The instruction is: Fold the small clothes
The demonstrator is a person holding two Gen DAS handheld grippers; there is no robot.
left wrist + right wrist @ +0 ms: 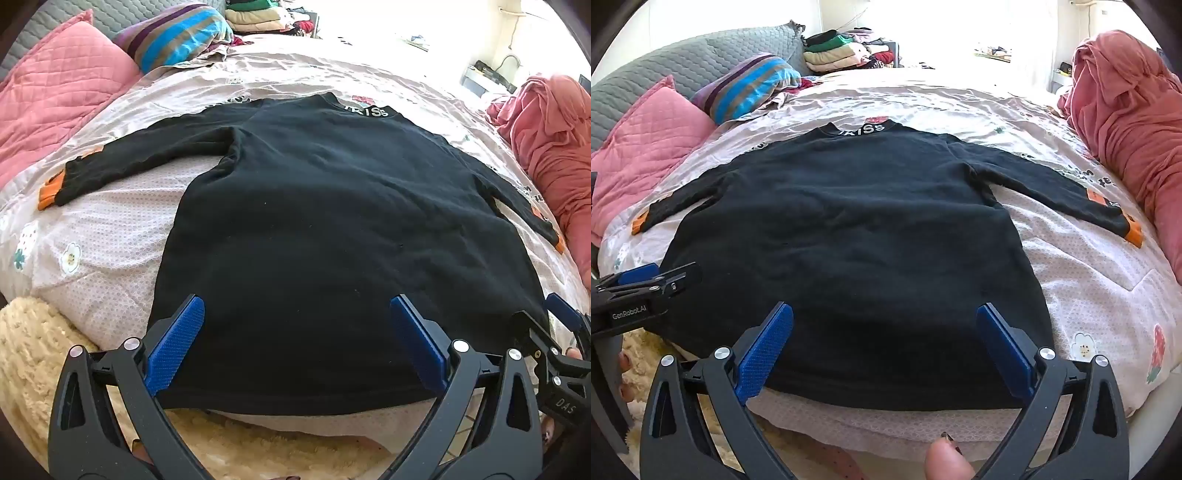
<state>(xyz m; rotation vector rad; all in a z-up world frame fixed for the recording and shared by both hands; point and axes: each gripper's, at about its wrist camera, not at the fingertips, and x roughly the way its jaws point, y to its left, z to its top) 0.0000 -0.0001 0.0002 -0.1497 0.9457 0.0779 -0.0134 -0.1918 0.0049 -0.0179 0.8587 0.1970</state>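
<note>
Black sweatshirt (849, 229) lies flat on the bed (1089, 280), hem along the near edge, collar twd the far side, both sleeves spread out w/ orange cuffs near the left & right edges. Left gripper (295, 321) and right gripper (884, 328) both hang over the hem w/ jaws wide apart, nothing between the pads, no cloth held. Looks like the very start: garment laid out, no fold made yet. Next move prob. calls for pinching a sleeve or side edge & carrying it across the body, keeping the fabric flat. Hard to tell: whether the blue pads touch the cloth or hover just above; right cuff is partly cut off in the left wrist view; collar lettering only partly legible; far window side blown out by light.
</note>
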